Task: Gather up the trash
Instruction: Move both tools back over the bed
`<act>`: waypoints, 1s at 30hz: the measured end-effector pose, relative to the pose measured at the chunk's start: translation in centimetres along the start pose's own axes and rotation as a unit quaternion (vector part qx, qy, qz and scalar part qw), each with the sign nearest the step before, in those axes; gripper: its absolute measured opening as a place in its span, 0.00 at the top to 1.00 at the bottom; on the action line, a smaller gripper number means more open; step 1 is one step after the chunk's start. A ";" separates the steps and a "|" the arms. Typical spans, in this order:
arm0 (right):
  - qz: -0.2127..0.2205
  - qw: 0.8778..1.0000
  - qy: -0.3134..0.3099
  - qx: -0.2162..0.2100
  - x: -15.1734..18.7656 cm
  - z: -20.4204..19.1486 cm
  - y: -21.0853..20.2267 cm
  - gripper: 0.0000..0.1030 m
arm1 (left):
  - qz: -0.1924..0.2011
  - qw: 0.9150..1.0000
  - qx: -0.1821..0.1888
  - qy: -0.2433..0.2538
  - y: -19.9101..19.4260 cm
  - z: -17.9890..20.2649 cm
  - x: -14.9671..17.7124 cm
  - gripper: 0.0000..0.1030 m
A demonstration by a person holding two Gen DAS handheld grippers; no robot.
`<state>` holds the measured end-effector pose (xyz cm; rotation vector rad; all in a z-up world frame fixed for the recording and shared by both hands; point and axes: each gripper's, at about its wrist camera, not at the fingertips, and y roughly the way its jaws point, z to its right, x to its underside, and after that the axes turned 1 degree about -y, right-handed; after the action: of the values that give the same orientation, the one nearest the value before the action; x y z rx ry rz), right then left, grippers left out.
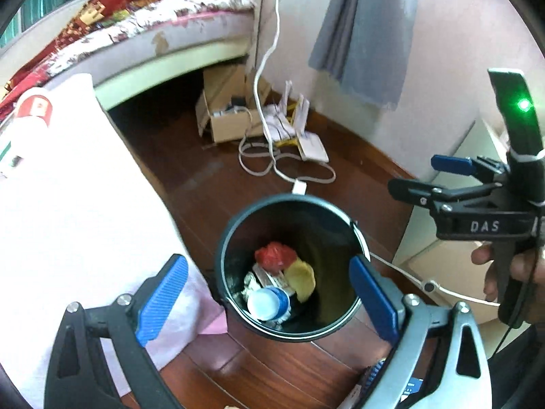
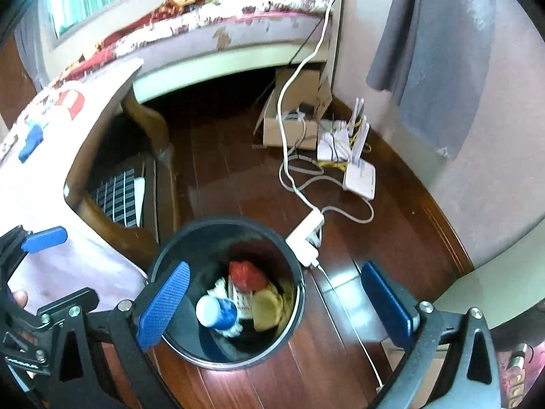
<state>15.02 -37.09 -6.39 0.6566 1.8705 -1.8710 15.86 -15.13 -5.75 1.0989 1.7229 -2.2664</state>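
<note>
Both wrist views look down into a dark round trash bin (image 1: 238, 235) standing on a reddish wooden floor (image 1: 211, 184), just beside a table draped in a pale pink cloth (image 1: 85, 204). We see the left gripper (image 1: 269, 300) held above the bin with its blue pads (image 1: 163, 298) spread wide and nothing between them; the bin mouth sits in the gap. The right gripper (image 2: 274, 308) likewise hangs over the bin, its blue fingers (image 2: 163, 310) set wide apart and empty. In the left view the right gripper appears from the side at the right edge, gripped by a hand (image 1: 511, 269), with a green light lit on its upper part. The trash lies at the bottom of the bin: a crumpled red wrapper (image 1: 274, 255), a yellowish piece (image 1: 301, 277), a blue-and-white cup (image 1: 267, 303) on its side, and white crumpled paper (image 1: 252, 281) beneath them. We cannot tell what the yellowish piece is made of. Behind the bin a white power adapter (image 2: 306, 231) with its cable (image 2: 293, 78) lies on the floor, and farther back stand an open cardboard box (image 2: 289, 129) and a white router (image 2: 359, 173) near the wall. A bed with a red patterned cover (image 2: 190, 10) fills the background, and a grey cloth (image 2: 436, 61) hangs on the wall at right.
</note>
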 end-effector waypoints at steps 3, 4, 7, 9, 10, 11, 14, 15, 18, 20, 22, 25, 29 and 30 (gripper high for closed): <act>0.014 1.000 0.002 -0.003 -0.8 -0.9 -0.6 0.01 | 0.014 1.000 -0.009 -0.013 -1.4 -1.5 -0.3 0.06; 0.019 1.000 0.001 -0.004 -1.1 -1.5 -0.8 0.01 | 0.018 1.000 -0.012 -0.018 -1.8 -2.1 -0.3 0.06; 0.034 0.999 -0.009 -0.015 -2.1 -3.4 -1.3 0.01 | 0.037 0.998 -0.025 -0.036 -3.5 -4.3 -0.4 0.06; 0.042 0.999 -0.017 -0.023 -2.7 -4.9 -1.5 0.01 | 0.047 0.997 -0.035 -0.046 -4.4 -5.6 -0.4 0.06; 0.049 0.998 -0.025 -0.030 -3.2 -6.1 -1.5 0.00 | 0.053 0.996 -0.042 -0.054 -4.9 -6.6 -0.4 0.06; 0.053 0.997 -0.030 -0.036 -3.6 -6.9 -1.6 0.00 | 0.057 0.995 -0.047 -0.060 -5.2 -7.2 -0.3 0.06; 0.065 0.996 -0.045 -0.050 -4.4 -9.7 -1.6 0.00 | 0.069 0.991 -0.072 -0.083 -6.6 -10.0 0.0 0.05; 0.067 0.995 -0.049 -0.055 -4.8 -10.5 -1.6 0.00 | 0.071 0.990 -0.080 -0.089 -6.9 -10.7 0.2 0.05; 0.072 0.993 -0.062 -0.071 -5.6 -13.5 -1.2 0.00 | 0.078 0.985 -0.102 -0.113 -7.6 -13.0 0.7 0.05; 0.073 0.991 -0.072 -0.082 -6.2 -15.5 -1.0 0.00 | 0.083 0.981 -0.113 -0.134 -8.4 -15.1 1.2 0.05; 0.074 0.990 -0.082 -0.091 -6.5 -17.3 -0.9 0.00 | 0.091 0.976 -0.124 -0.151 -9.1 -16.5 1.7 0.05; 0.077 0.987 -0.103 -0.095 -7.1 -20.3 -0.6 0.00 | 0.102 0.967 -0.141 -0.186 -10.5 -19.4 2.5 0.05; 0.081 0.983 -0.124 -0.112 -7.7 -23.7 -0.5 0.00 | 0.106 0.954 -0.171 -0.221 -11.5 -23.0 3.7 0.05; 0.083 0.981 -0.129 -0.118 -7.8 -24.5 -0.6 0.00 | 0.105 0.953 -0.176 -0.224 -11.7 -23.6 4.0 0.05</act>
<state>21.95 -12.96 -0.96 0.4516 1.7727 -1.5204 18.80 10.95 -1.18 0.6011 1.6371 -1.8058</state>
